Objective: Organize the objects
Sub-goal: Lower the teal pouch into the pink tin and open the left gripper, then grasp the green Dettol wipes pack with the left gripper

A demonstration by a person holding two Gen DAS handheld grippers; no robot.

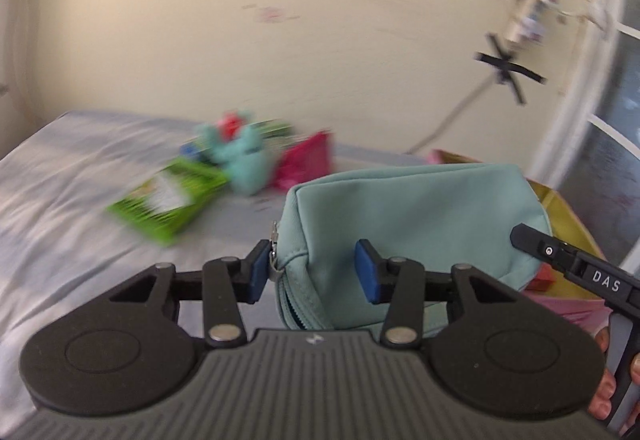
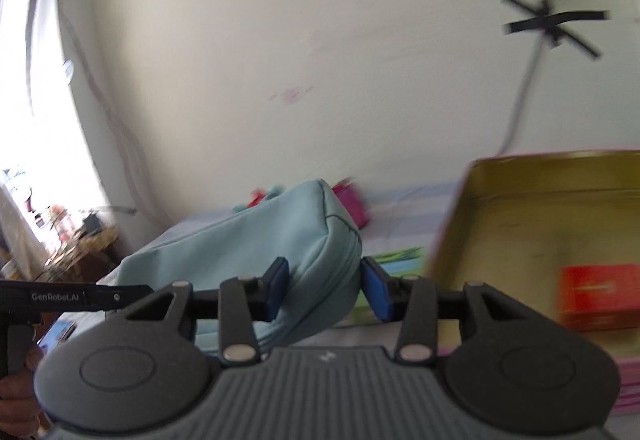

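Bed [image 1: 60, 176] carries the clutter: green packets [image 1: 168, 200], a teal plush toy [image 1: 244, 160], a pink pouch [image 1: 308, 160] at the far side, well apart from the grippers. Gold-lined open box [image 2: 520, 208] sits just right of the bag, a red carton [image 2: 600, 296] inside. Teal zip pouch [image 1: 408, 216] is off the sheet, carried between both grippers. Left gripper [image 1: 314, 272] is clamped on the zipper end, right gripper [image 2: 324, 288] clamped on the other end; fingers pinch fabric on both. Likely heading for the box: keep both ends level, move the hands together so the fabric doesn't slip, clear the box wall before lowering.
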